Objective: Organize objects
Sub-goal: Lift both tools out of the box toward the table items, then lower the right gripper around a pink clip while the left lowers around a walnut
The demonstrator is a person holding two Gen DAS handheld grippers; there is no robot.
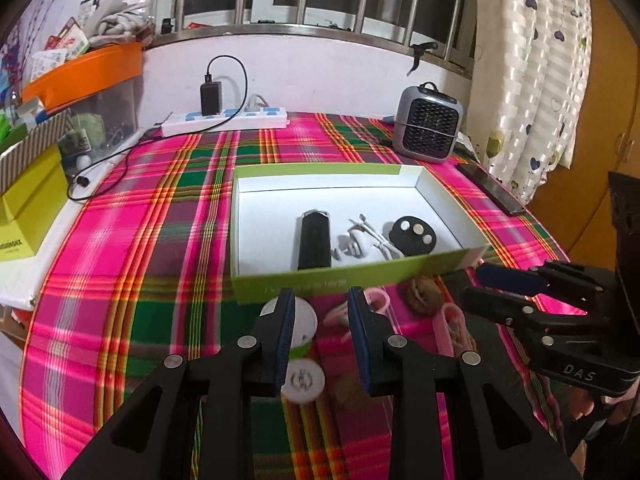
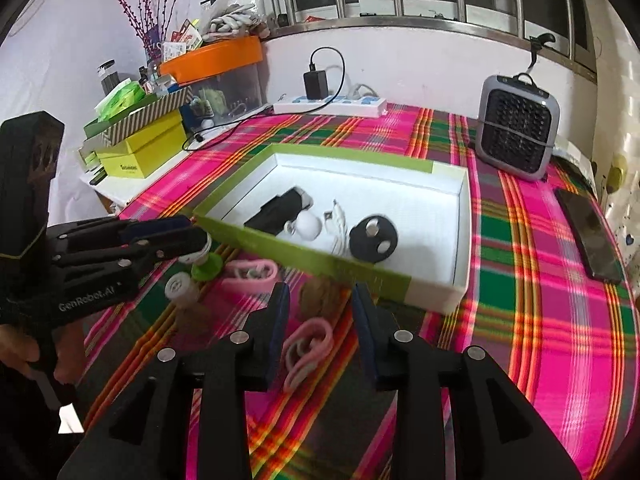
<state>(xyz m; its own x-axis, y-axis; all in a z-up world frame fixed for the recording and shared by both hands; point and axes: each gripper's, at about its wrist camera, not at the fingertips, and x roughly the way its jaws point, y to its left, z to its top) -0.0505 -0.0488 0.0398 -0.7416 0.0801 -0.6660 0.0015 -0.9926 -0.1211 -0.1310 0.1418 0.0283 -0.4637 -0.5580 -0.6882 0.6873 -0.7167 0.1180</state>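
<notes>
Plaid tablecloth [image 1: 120, 240], green-rimmed box [image 1: 360, 276] mid-table already collecting a black cylinder [image 1: 314, 242], white cable [image 1: 370, 236] and black disc [image 1: 414, 230]. Loose pink clips [image 2: 308, 344], round white caps [image 1: 302, 380] and a blurred brown lump [image 1: 425, 294] wait outside. Left gripper [image 1: 318, 300] near-closed, empty. Right gripper [image 2: 318, 294] partly open, empty, over the clips.
</notes>
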